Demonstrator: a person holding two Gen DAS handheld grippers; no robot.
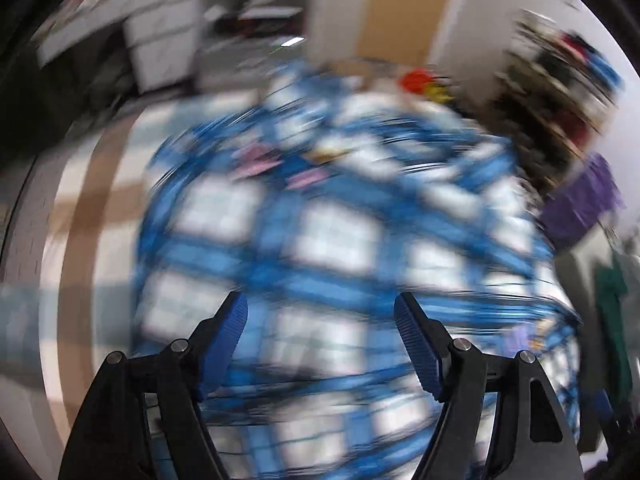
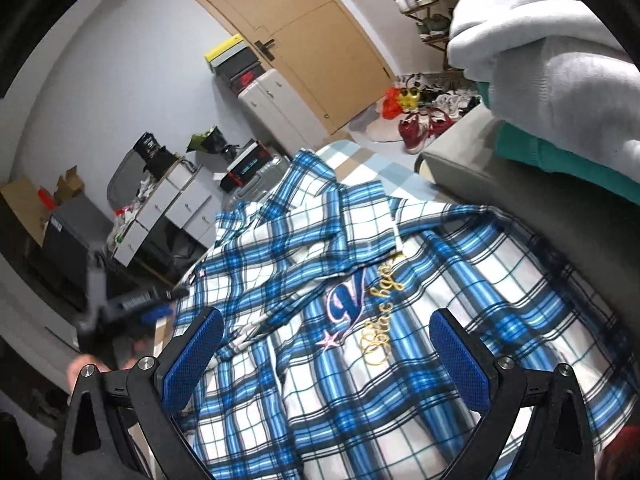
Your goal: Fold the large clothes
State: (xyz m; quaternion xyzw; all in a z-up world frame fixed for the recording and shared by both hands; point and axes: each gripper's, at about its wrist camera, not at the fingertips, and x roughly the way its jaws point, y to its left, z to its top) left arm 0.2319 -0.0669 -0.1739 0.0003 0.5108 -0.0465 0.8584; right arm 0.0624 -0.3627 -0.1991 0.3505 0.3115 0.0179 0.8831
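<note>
My left gripper (image 1: pixel 320 312) and right gripper (image 2: pixel 326 332) both spread wide, empty, above plaid shirt (image 2: pixel 360 320); wooden door (image 2: pixel 304 32) at 12 o'clock.

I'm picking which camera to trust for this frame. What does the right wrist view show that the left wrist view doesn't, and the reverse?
Only the right wrist view: the shirt's embroidered lettering, sharp; the door; a folded white garment; the left tool at the shirt's edge.

Only the left wrist view: a purple garment, all motion-blurred.

Both: the blue plaid shirt, each tool's jaws open over it, gripping nothing.
</note>
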